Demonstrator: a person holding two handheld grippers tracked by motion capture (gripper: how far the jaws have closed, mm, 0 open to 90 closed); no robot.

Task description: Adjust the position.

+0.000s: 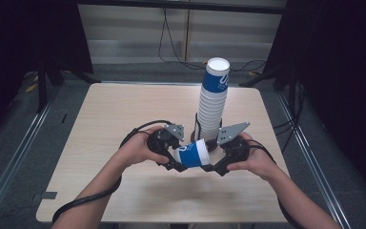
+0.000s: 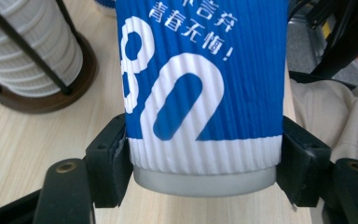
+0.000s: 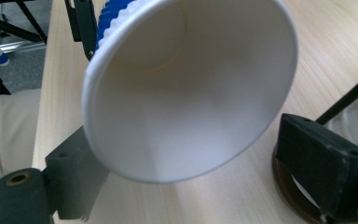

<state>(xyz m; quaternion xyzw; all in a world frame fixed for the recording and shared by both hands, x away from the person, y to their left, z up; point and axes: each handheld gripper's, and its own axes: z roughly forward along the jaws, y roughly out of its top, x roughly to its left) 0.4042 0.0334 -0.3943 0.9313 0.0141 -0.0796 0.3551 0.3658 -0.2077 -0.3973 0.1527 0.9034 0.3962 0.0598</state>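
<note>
A blue and white ribbed paper cup lies on its side just above the table, between the two grippers. My left gripper is shut on the base end of the cup, with a pad pressed on each side. My right gripper faces the cup's open mouth. That gripper is open: its right pad stands apart from the rim, and the left jaw is partly hidden behind the cup.
A tall stack of the same cups stands in a black wire holder on a round brown base just behind the grippers. The wooden table has bare room to the left and front. Cables trail off its near edge.
</note>
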